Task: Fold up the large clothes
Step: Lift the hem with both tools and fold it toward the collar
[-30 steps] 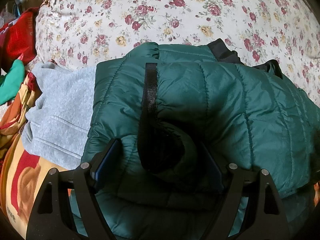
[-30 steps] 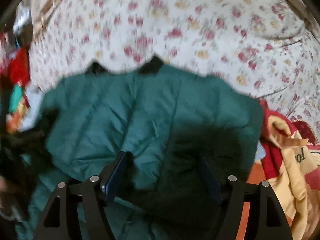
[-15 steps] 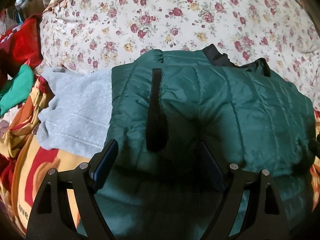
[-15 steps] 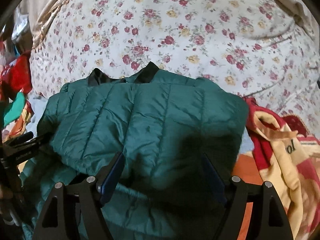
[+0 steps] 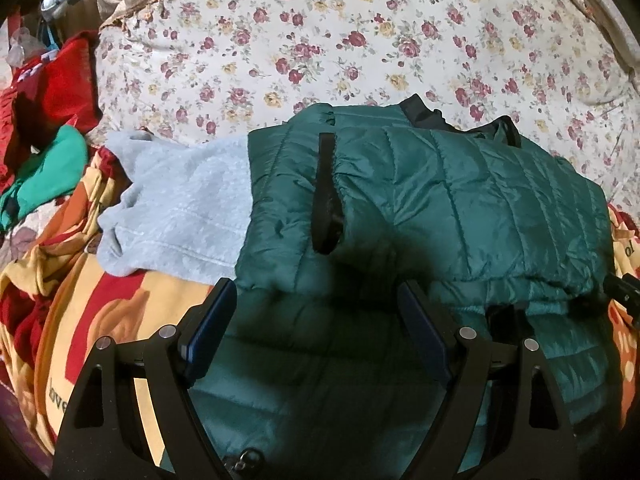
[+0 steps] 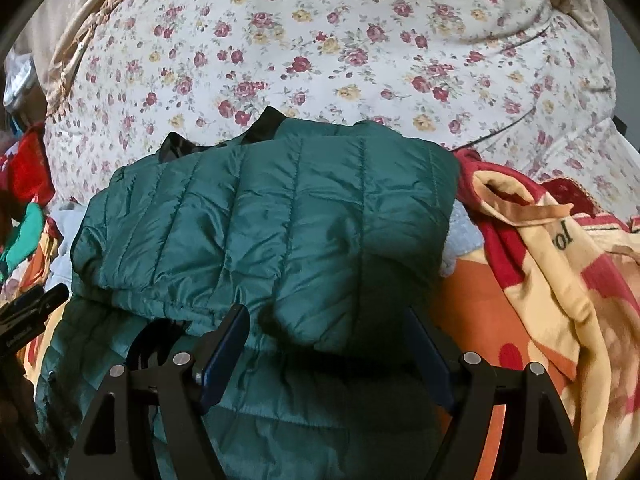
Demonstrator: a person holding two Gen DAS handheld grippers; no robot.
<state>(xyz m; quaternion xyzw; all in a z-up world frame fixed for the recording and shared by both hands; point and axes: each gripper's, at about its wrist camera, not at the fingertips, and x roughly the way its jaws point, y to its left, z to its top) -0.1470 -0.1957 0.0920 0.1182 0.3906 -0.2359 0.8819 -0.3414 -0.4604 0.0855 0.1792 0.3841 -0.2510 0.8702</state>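
Observation:
A dark green quilted puffer jacket [image 5: 460, 208] lies on the bed, its upper part folded down over its lower part, black collar at the far edge; it also shows in the right wrist view [image 6: 280, 220]. My left gripper [image 5: 316, 304] is open and empty, hovering above the lower part just near of the folded edge. My right gripper [image 6: 328, 328] is open and empty over the folded edge's right end. The right gripper's tip shows in the left wrist view [image 5: 624, 292], and the left gripper's body in the right wrist view [image 6: 28, 312].
A grey fleece garment [image 5: 180, 208] lies under the jacket's left side. A red and yellow blanket [image 6: 560, 272] spreads under everything. The floral bedsheet [image 5: 340, 40] lies beyond. Red and green clothes [image 5: 48, 120] pile at the left.
Both grippers have pulled back toward me and up from the jacket. The left gripper let go of the folded part, which now lies flat.

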